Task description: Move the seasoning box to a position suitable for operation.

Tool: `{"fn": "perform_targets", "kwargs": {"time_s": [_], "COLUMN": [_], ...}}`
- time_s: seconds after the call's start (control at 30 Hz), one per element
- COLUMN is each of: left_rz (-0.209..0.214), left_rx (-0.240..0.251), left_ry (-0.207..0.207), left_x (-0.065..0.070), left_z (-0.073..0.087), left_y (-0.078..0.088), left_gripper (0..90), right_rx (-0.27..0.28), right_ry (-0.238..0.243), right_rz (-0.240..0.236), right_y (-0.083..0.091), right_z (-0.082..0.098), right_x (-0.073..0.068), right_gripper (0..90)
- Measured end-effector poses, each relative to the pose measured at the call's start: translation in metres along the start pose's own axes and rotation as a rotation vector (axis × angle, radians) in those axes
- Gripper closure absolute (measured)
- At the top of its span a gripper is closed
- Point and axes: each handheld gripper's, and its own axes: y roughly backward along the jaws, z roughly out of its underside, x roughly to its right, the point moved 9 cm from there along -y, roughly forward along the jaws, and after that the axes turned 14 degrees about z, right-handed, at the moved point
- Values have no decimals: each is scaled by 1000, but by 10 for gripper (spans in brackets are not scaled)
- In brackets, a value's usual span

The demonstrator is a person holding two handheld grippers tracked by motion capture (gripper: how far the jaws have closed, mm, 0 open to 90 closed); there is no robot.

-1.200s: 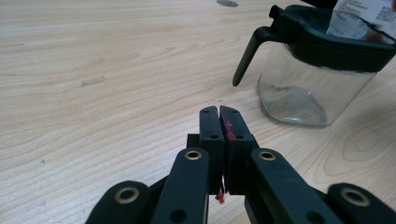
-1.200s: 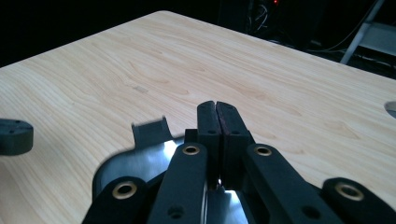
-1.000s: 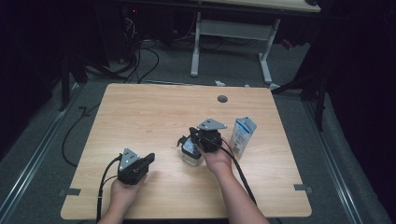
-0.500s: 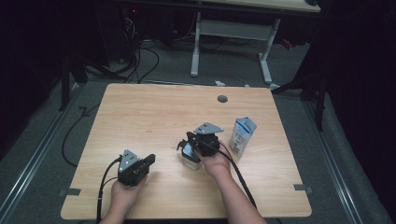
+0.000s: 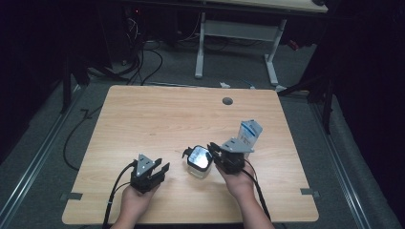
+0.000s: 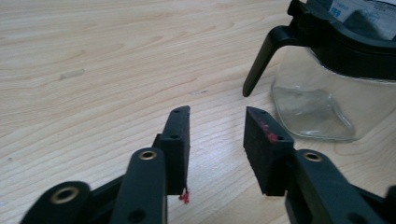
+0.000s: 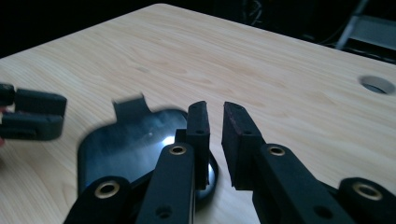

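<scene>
**Glass jug stands free between your two grippers**

Your wooden table (image 5: 157, 119) carries everything; take the glass jug (image 5: 199, 162) as your landmark, standing upright toward your edge of the table, a little right of its middle; it has clear walls, a black lid (image 7: 135, 144) and a black handle (image 6: 261, 58) that curves down from the rim on the side toward your left gripper.

Beyond the jug and to its right stands a blue-and-white carton (image 5: 250, 133), upright, near it but apart; further back from the jug, near the far edge, is a round cable hole (image 5: 227, 101) in the tabletop.

Your right gripper (image 5: 216, 151) sits just beside the jug on its right, its jaws reaching over the lid's edge; the jaws have just been opening and now stand a narrow gap apart with nothing between the pads; they do not press on the jug.

Your left gripper (image 5: 161, 169) lies to the jug's left, near but apart, pointed toward the handle; its jaws have just been opening too and now stand moderately wide, with bare table between them and nothing held.
</scene>
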Motion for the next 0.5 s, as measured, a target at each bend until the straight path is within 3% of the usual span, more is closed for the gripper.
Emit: {"fn": "perform_targets", "kwargs": {"time_s": [0.03,0.13,0.23,0.27,0.33,0.4,0.5], "left_rz": [13,24,-7,-3,18,20,27], "left_rx": [-8,-15,18,13,14,20,17], "left_ry": [1,-17,-40,-22,18,39,34], "left_x": [2,5,6,6,8,9,13], "left_z": [0,0,-5,-6,-9,-15,-27], "left_y": [-2,-4,-6,-7,-9,-9,-8], "left_gripper": [569,594,558,549,566,605,689], "right_rx": [-10,-25,-49,-47,-50,-34,-38], "right_ry": [-4,-5,12,30,36,5,-6], "right_rz": [25,43,68,84,73,63,67], "right_y": [8,12,14,15,15,18,18], "right_z": [14,30,49,53,54,53,58], "right_x": [10,16,22,24,26,29,30], "right_gripper": [807,793,774,775,775,774,762]}}
